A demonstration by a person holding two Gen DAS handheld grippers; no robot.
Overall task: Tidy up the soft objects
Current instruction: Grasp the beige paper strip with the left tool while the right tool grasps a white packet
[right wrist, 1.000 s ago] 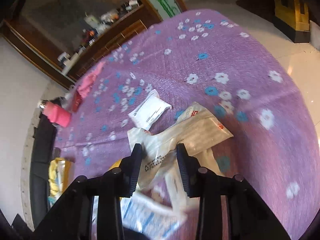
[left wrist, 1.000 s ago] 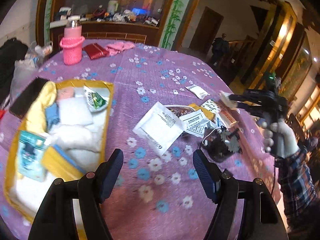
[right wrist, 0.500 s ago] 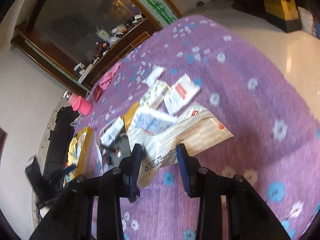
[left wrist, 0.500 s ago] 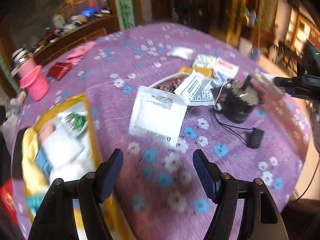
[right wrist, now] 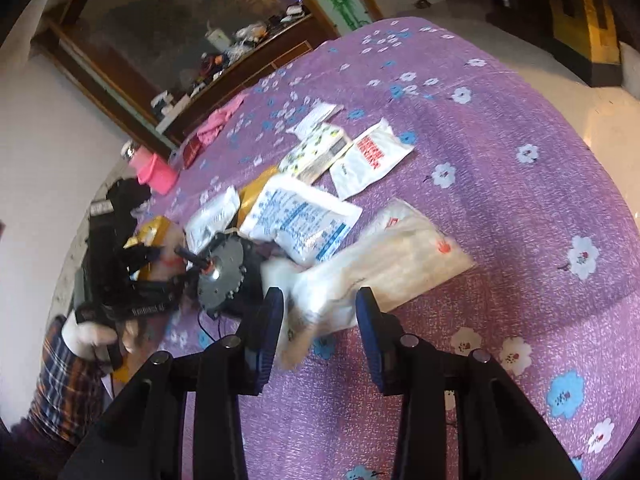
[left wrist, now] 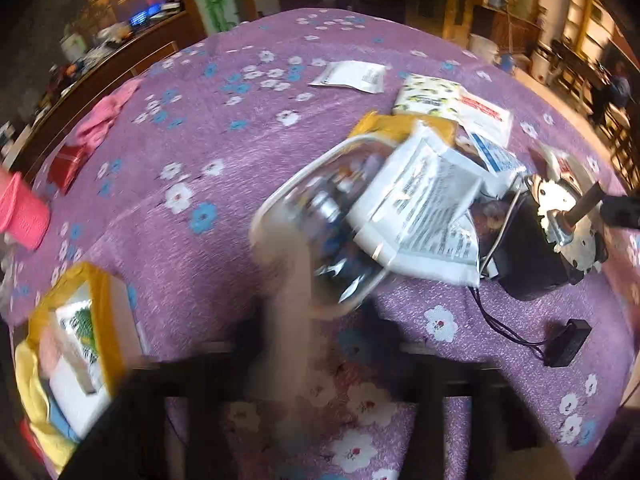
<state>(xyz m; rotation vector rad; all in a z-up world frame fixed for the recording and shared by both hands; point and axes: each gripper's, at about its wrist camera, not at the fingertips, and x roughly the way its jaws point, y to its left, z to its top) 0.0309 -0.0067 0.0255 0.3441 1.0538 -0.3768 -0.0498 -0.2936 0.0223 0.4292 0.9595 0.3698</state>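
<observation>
round tabletop (right wrist: 520, 128) under purple floral cloth. cluttered dark wood-framed sideboard (right wrist: 224, 60) upper left, white wall (right wrist: 44, 128) at left. glossy pale floor (right wrist: 608, 120) at right; bamboo-painted panel (right wrist: 340, 0) top centre.

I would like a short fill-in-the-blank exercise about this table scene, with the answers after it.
1. The tablecloth is ____ with a flower print.
2. The packet with red print lies ____ on the cloth.
3. The right gripper has its fingers ____, with a cream plastic bag between them.
4. The black motor has a thin ____ trailing from it.

Answers: purple; flat; apart; cable
</observation>
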